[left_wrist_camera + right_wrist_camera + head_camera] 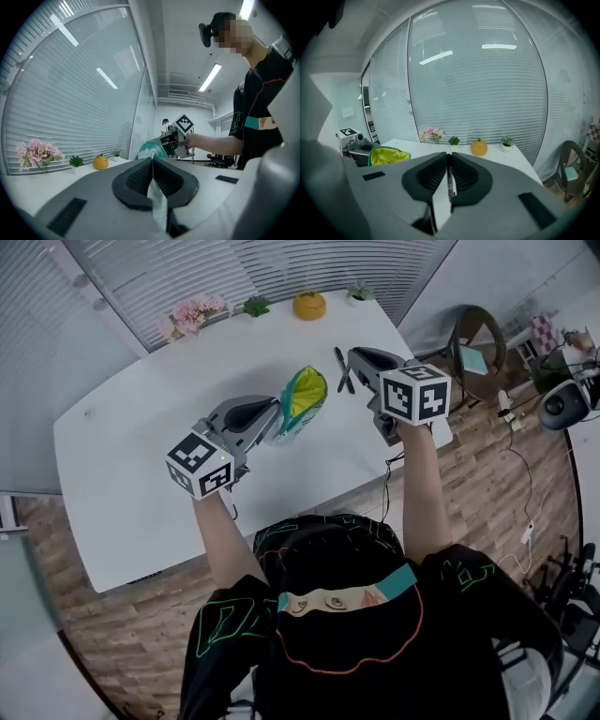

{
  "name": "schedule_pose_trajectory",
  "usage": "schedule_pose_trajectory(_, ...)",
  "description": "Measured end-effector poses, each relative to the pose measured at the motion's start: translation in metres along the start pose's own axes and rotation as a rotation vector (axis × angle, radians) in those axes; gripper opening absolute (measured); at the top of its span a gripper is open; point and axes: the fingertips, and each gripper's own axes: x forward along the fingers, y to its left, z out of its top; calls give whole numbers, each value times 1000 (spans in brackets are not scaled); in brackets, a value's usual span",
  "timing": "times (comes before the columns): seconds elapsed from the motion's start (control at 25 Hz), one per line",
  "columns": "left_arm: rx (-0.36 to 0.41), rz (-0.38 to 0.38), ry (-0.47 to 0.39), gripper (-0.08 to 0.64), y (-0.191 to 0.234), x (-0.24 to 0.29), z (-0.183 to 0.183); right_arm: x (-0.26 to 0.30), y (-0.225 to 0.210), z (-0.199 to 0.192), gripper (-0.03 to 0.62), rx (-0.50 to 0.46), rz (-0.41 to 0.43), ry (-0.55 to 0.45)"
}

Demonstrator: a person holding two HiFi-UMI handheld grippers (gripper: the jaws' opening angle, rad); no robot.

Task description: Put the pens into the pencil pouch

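A teal pencil pouch (302, 399) with a yellow lining hangs open above the white table (141, 456). My left gripper (275, 425) is shut on its edge; in the left gripper view a strip of pouch fabric (157, 199) is pinched between the jaws of my left gripper (152, 162). My right gripper (352, 367) is shut on a black pen (341, 370), raised to the right of the pouch mouth. The right gripper view has the pen (449, 177) upright between the jaws of my right gripper (449, 157), with the pouch (388, 155) to the left.
Along the table's far edge stand pink flowers (192, 313), a small green plant (255, 306), an orange ornament (309, 305) and another potted plant (360, 292). A chair (473, 348) stands on the wooden floor at the right. Window blinds run behind the table.
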Motion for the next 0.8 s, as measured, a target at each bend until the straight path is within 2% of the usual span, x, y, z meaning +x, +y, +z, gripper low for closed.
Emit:
schedule_pose_trajectory(0.2,-13,19,-24,5,6,-4,6,-11,14,37,38,-37,23,-93)
schedule_pose_trajectory(0.48,-14,60,4,5,19,-6,2,-31,36,93,38,-23,112,-263)
schedule_pose_trajectory(0.8,-20,93,-11,5,29,-11,5,-45,62,126,38,-14,212,-365)
